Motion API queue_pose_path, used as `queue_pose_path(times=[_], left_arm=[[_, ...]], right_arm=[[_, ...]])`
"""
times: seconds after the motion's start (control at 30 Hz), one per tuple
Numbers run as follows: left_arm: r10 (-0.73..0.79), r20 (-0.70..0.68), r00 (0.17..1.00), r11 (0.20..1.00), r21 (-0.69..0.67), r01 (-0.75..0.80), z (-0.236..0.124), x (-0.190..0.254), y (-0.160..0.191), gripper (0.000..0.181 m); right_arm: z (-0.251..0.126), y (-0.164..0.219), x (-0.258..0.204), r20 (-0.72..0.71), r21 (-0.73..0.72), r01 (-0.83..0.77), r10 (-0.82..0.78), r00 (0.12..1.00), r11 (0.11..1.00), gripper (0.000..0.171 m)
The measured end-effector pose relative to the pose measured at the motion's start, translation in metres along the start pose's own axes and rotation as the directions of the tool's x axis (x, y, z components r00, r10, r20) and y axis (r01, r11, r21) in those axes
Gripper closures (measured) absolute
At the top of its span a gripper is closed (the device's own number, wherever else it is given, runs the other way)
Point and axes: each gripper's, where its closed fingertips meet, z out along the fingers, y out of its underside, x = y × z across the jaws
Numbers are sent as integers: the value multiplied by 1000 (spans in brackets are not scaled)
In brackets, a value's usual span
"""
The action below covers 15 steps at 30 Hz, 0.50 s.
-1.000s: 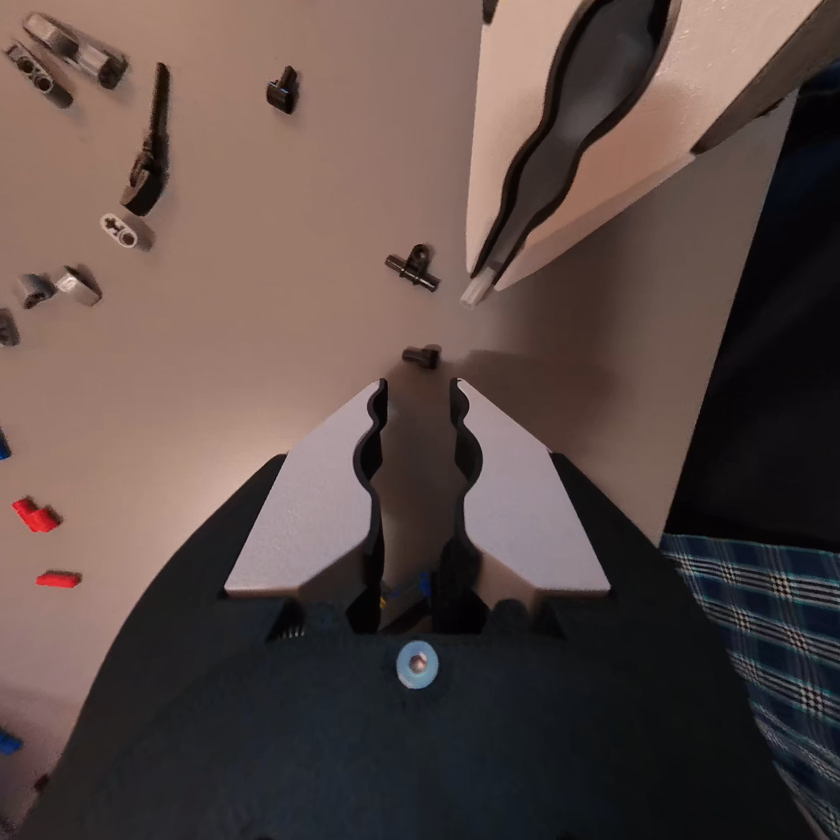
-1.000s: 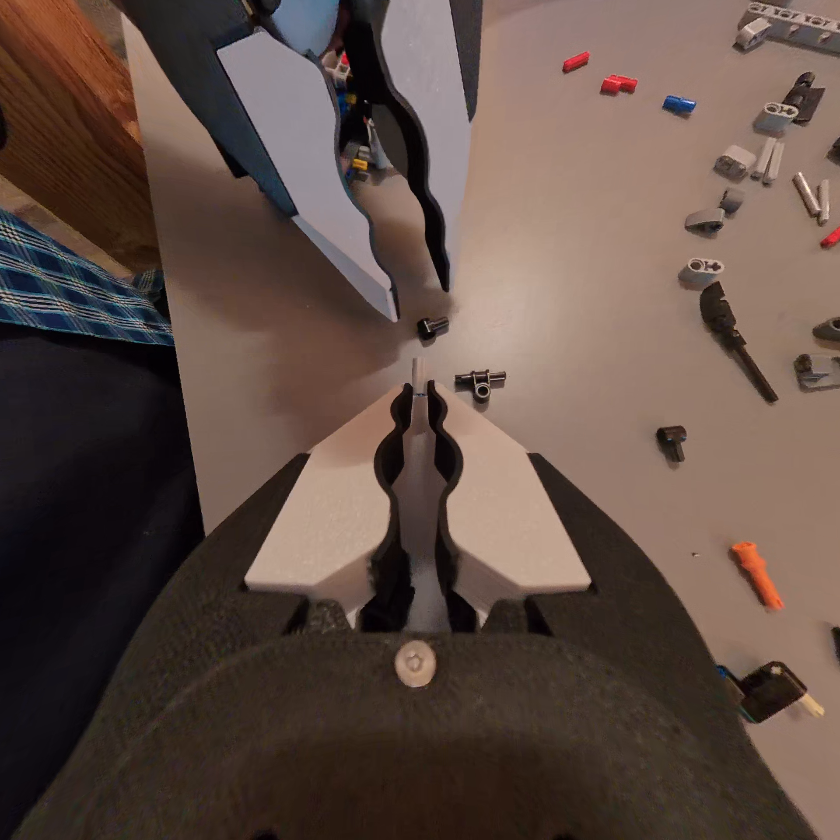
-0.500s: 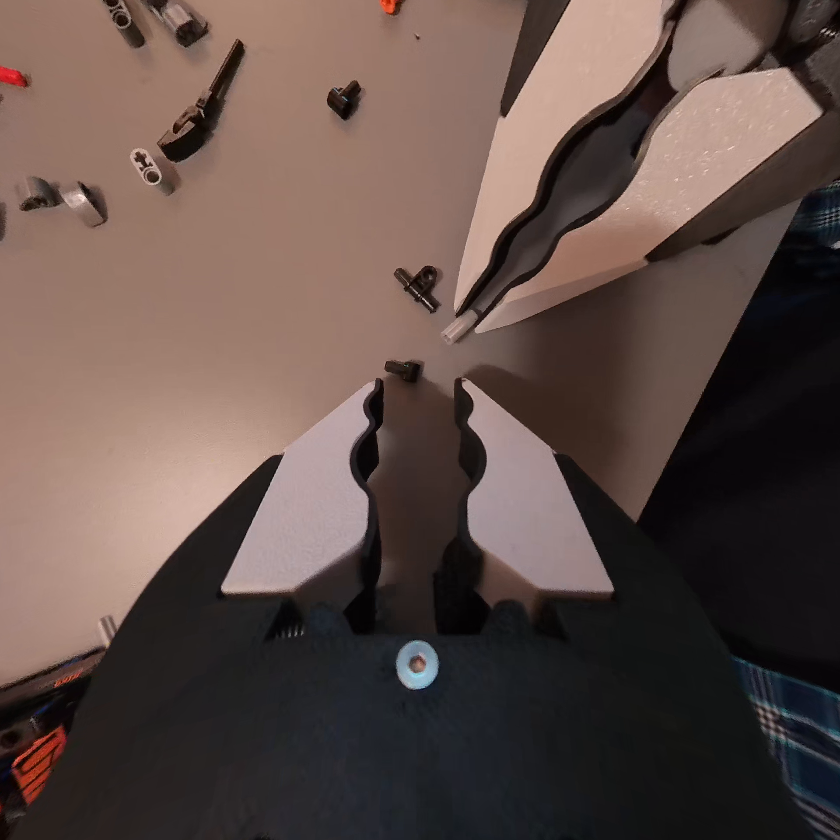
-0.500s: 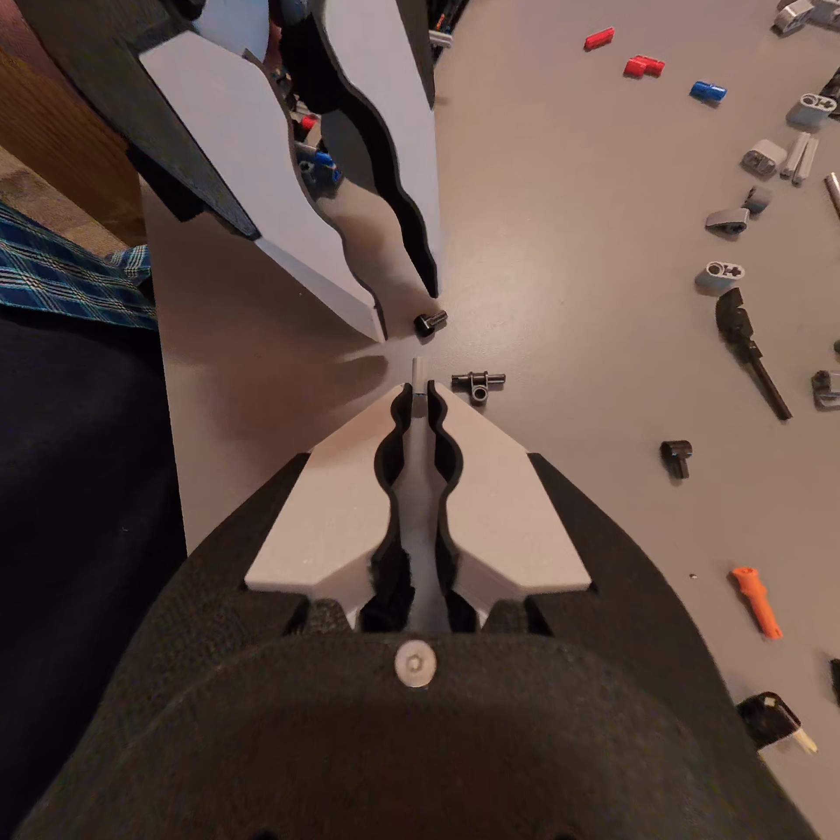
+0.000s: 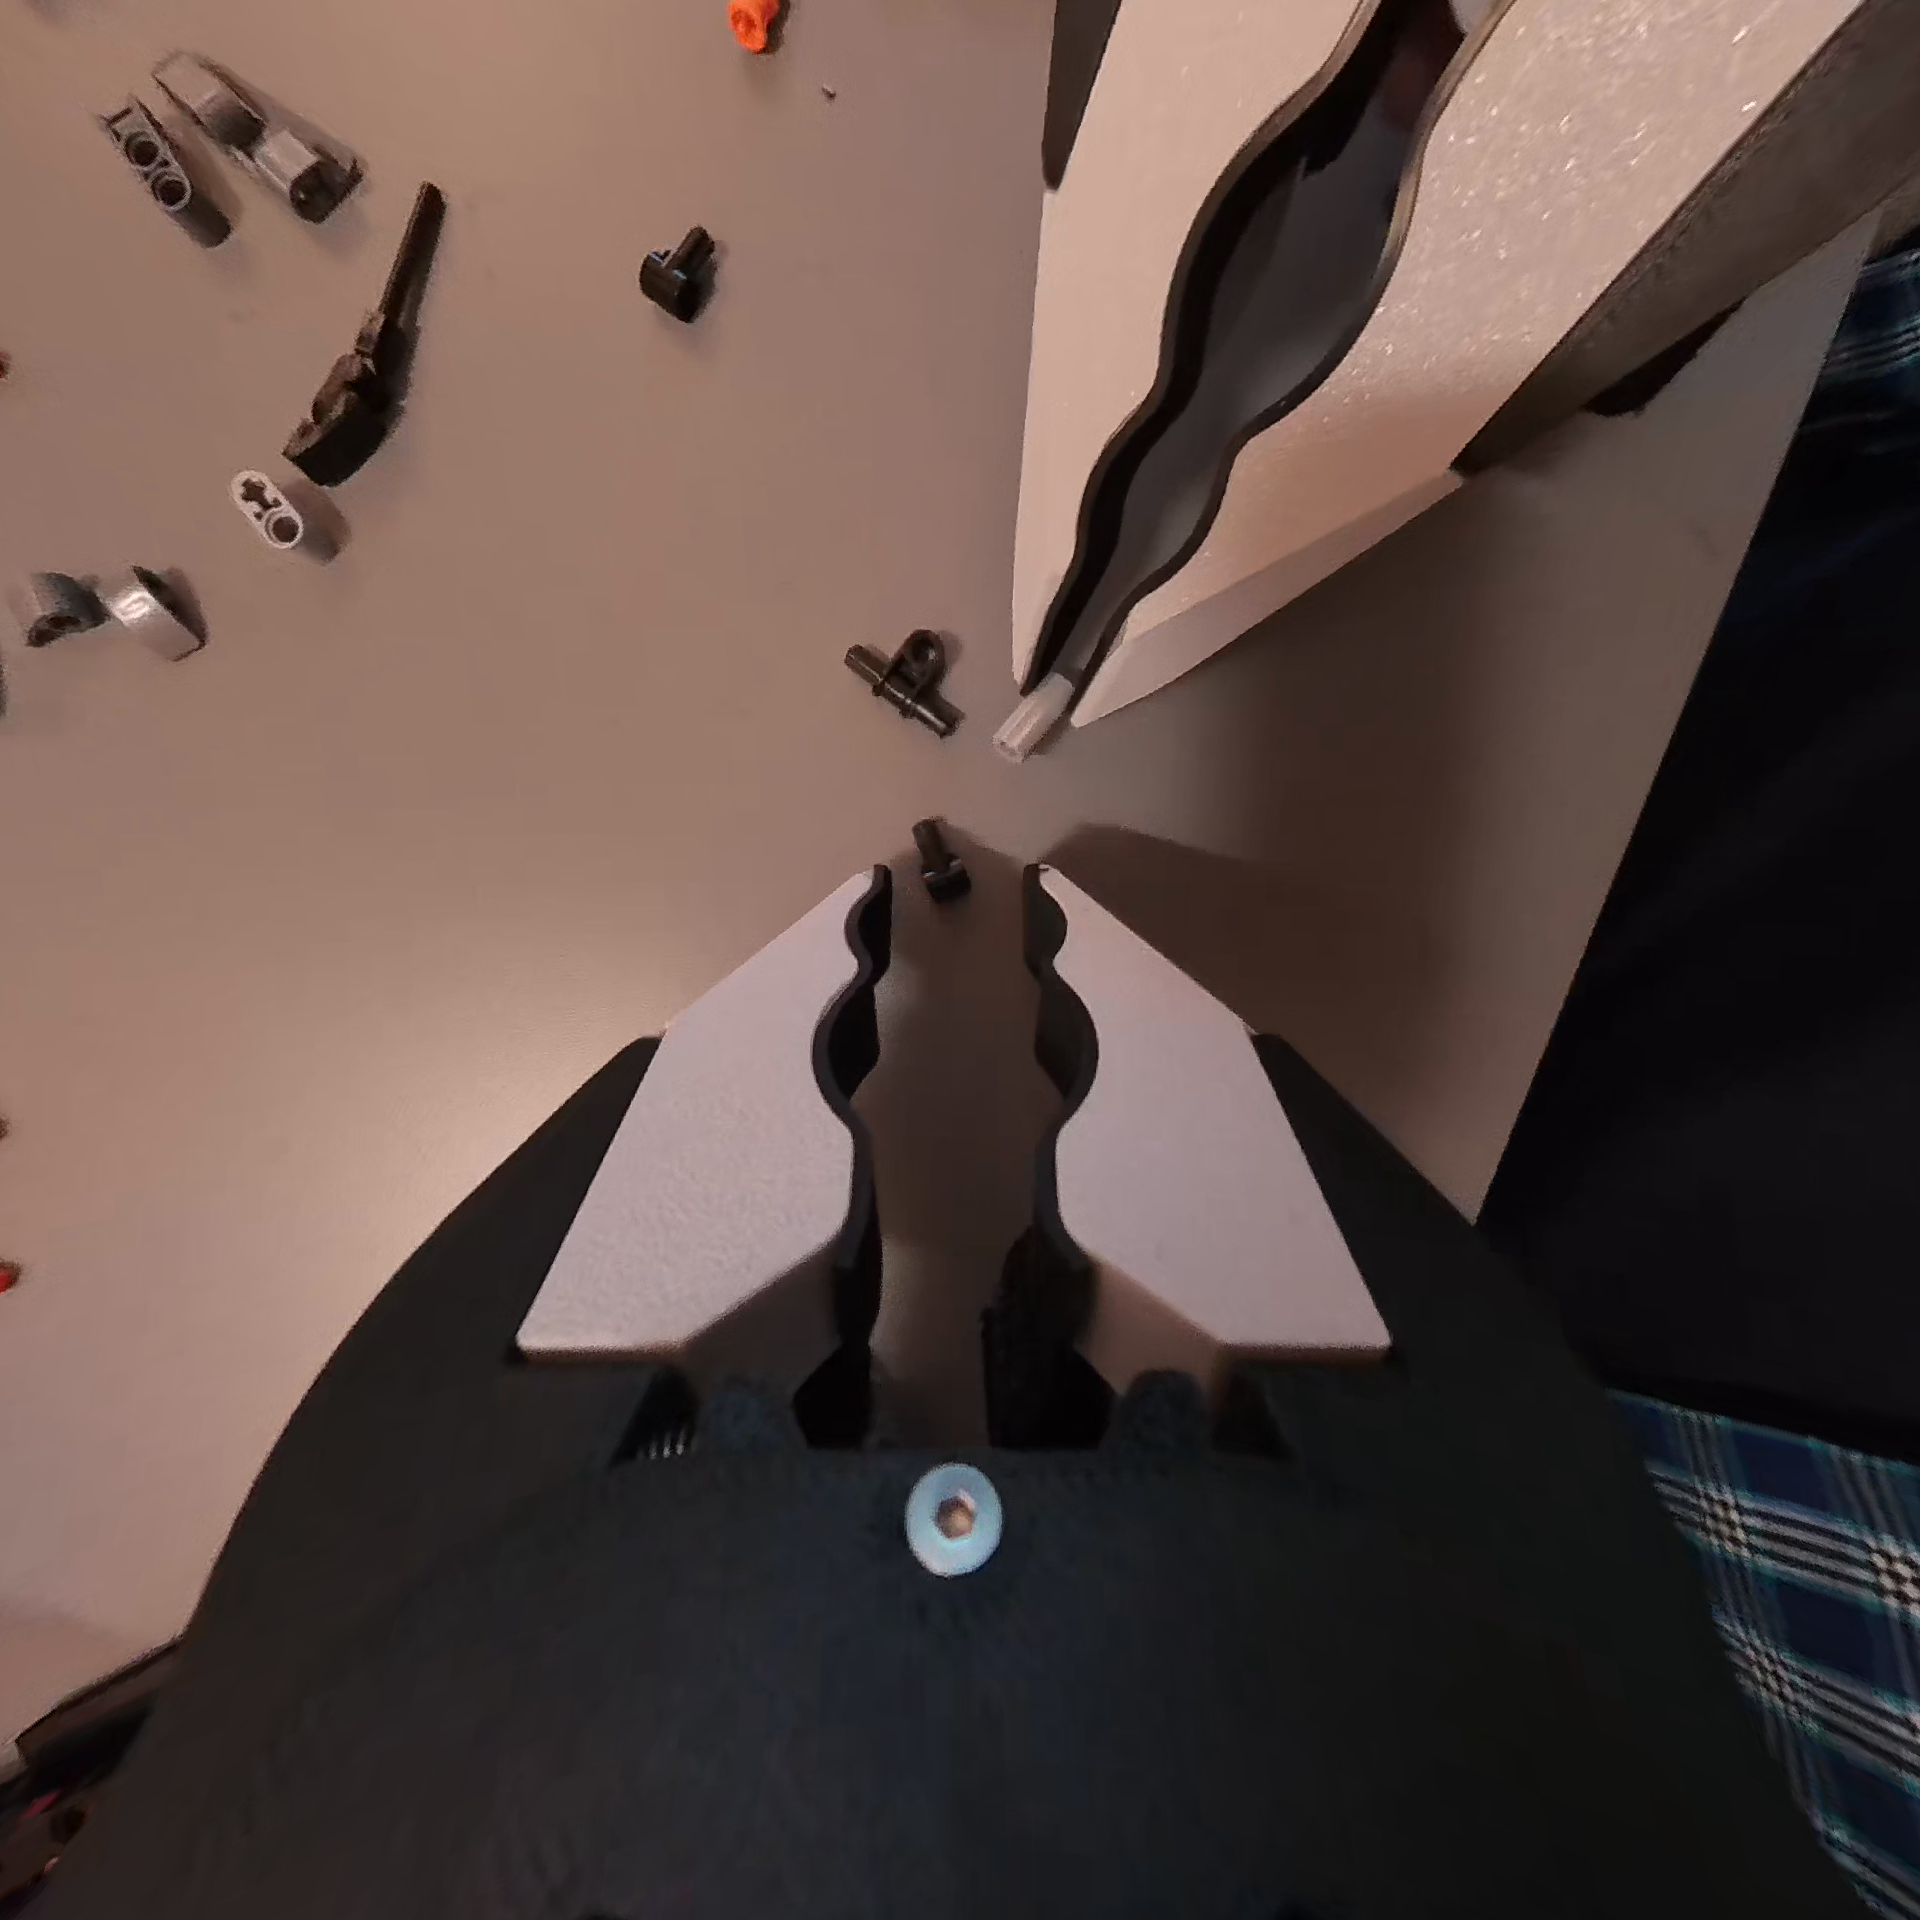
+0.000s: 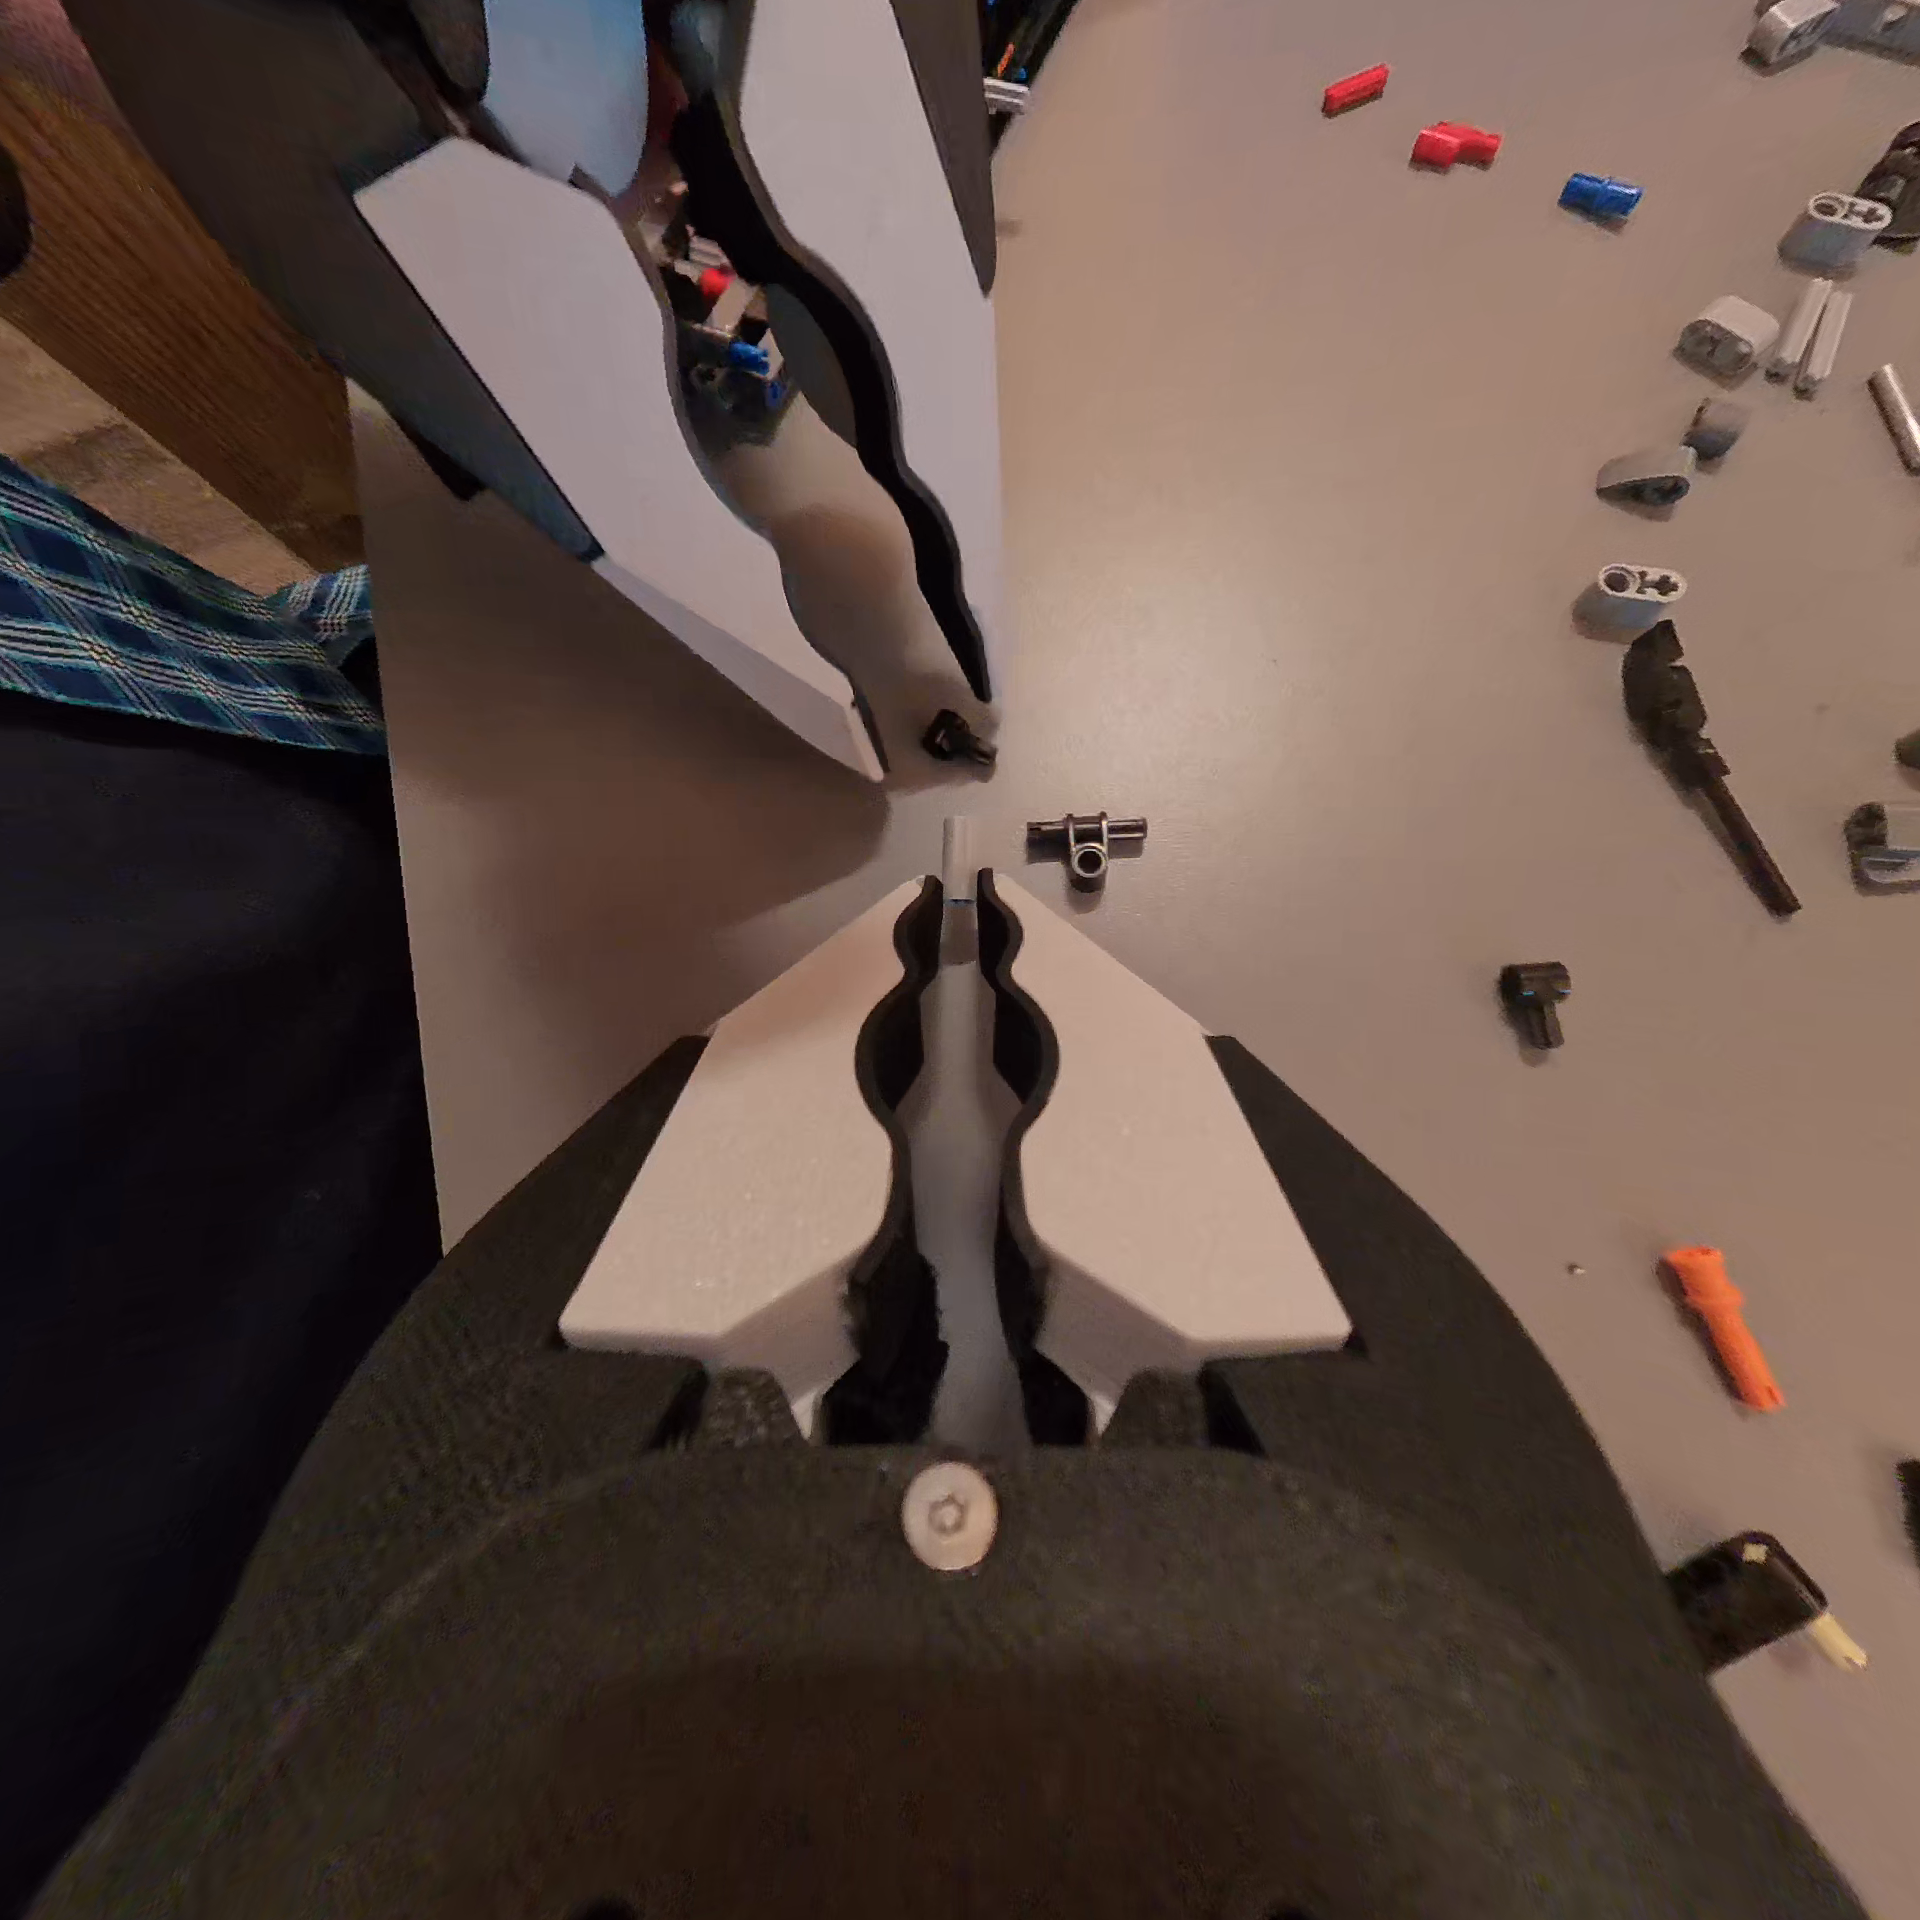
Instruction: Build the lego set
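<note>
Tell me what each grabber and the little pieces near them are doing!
left gripper: open, tips around the small black pin.
small black pin: lying on the table, not gripped.
right gripper: shut on the grey axle.
grey axle: held, tip poking out.
black T-connector: lying loose.

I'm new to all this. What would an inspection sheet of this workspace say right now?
Surface: grey table, near edge beside the tools.
Job's things: grey axle in right tool; small black pin lying between left tool's tips; black T-connector beside it.
Clutter: loose grey, black, red, blue pieces; orange pin.
Grippers: left tool open; right tool shut on axle.
Cables: nothing seen.
Surroundings: plaid cloth, wooden furniture.
</note>
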Motion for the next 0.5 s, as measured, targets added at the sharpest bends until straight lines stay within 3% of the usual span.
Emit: queue_pose_path(times=[0.3,0.5], left_arm=[[-67,17,998,998,-3,67,3,-2,2,162],[-97,31,995,995,11,96,3,-3,3,174]], right_arm=[[2,-1,2,1,-14,19,-19,1000,1000,166],[3,-1,2,-2,-14,21,-21,1000,1000,166]])
